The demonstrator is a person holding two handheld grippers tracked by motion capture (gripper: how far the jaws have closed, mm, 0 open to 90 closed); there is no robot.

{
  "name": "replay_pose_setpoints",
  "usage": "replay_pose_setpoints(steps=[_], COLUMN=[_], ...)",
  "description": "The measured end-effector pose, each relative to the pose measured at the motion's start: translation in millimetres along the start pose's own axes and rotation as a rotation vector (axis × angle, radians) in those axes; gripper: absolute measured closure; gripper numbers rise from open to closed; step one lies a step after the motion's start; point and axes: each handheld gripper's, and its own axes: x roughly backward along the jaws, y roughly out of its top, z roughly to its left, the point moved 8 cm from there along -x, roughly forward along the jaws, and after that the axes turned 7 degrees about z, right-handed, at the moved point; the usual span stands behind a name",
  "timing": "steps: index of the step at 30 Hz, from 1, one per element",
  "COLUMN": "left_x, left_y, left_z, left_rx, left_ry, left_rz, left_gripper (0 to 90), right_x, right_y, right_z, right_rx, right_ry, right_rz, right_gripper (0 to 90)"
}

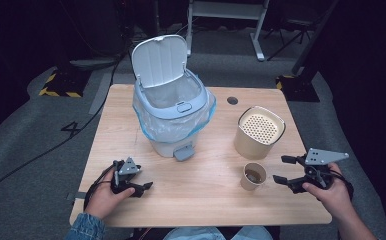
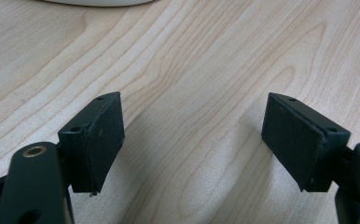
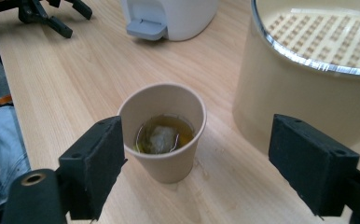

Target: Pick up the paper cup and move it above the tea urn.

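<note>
Two handheld grippers sit over a light wooden table, seen from above. At the left, the left gripper rests low by the table's near edge in a person's hand; its jaws stand wide apart with nothing between them, and in its own view the pads frame bare wood grain.

Toward the middle, further back, stands a white pedal bin with its lid tipped up and a clear bag liner folded over its rim; its pedal faces the near edge.

Right of the bin stands a beige round container with a perforated insert across its top. Just in front of it, close but apart, stands a small paper cup, upright, holding brownish liquid with a pale tea bag in it.

At the far right, the right gripper is held level and points left at the cup. Its jaws are spread wide and touch nothing. In the right gripper view, the cup stands a little beyond the fingertips, in line with the gap between them, with the beige container's wall just behind on the right.
</note>
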Motion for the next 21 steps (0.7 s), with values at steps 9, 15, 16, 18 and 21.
replay_pose_setpoints(steps=[9, 15, 16, 18, 21], left_x=[0.1, 0.5, 0.5, 0.5, 0.5], left_y=[-0.1, -0.5, -0.5, -0.5, -0.5], left_z=[0.2, 2.5, 2.5, 2.7, 2.7], left_rx=[-0.005, -0.016, -0.016, -0.016, -0.015], left_ry=[-0.003, -0.007, -0.007, -0.006, -0.006], left_rz=[0.0, 0.002, 0.002, 0.002, 0.002], left_gripper=[21.4, 21.5, 21.6, 21.7, 21.7], right_x=[-13.3, -24.1, -26.1, -32.0, -42.7], right_y=[-27.0, -37.9, -38.9, -42.4, -46.7], right_z=[3.9, 9.8, 11.0, 13.3, 15.7], right_rx=[-0.052, -0.027, -0.028, -0.027, -0.032], right_ry=[0.035, 0.075, 0.083, 0.09, 0.106], right_rz=[0.001, 0.011, 0.01, 0.018, 0.027], right_gripper=[19.0, 20.1, 20.1, 20.1, 20.1])
